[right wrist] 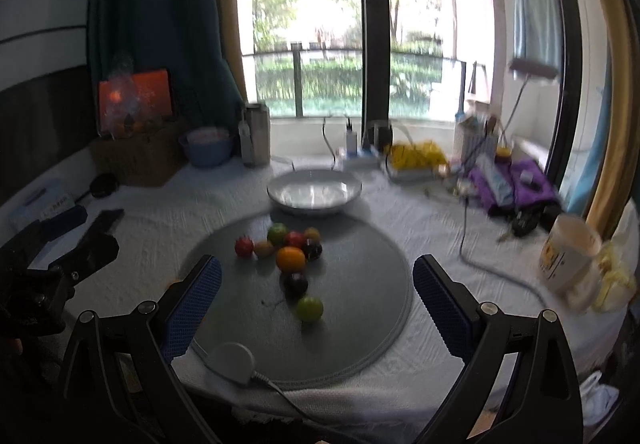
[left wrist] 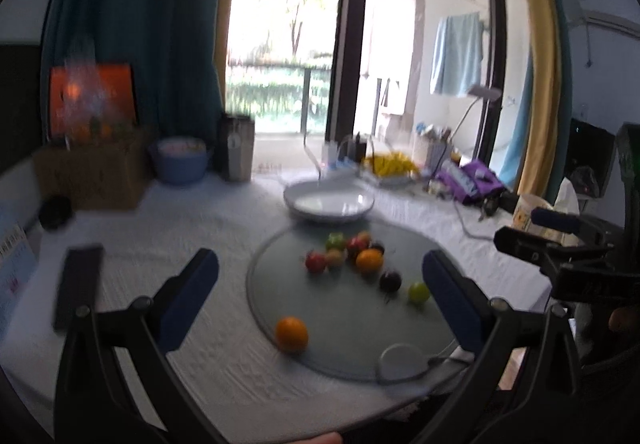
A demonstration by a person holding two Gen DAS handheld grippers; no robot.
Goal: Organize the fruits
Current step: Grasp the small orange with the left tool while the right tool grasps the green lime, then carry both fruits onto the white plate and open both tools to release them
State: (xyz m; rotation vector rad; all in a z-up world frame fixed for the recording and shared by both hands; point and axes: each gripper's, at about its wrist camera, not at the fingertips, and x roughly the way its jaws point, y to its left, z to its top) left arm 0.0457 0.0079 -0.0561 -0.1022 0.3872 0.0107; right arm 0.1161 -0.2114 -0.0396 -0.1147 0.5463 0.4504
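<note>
Blue-padded fingers (right wrist: 198,300) of the right gripper (right wrist: 316,304) stand spread wide and hold nothing, just above the near part of a round grey mat (right wrist: 360,308). The left gripper (left wrist: 320,296) is spread and empty too, over the same mat. The fruits (right wrist: 294,250) lie on the mat: a tight cluster toward the far edge, with a dark fruit (right wrist: 296,283) and a green fruit (right wrist: 309,308) trailing toward the camera. In the left view an orange (left wrist: 292,334) sits apart near the mat's near rim. All are roundish, with no clear long axis. A white puck (right wrist: 233,363) with a cable rests on the mat's near edge. An empty white bowl (right wrist: 314,191) stands just beyond the mat. A cable (right wrist: 464,244) crosses the cloth to the right.
</note>
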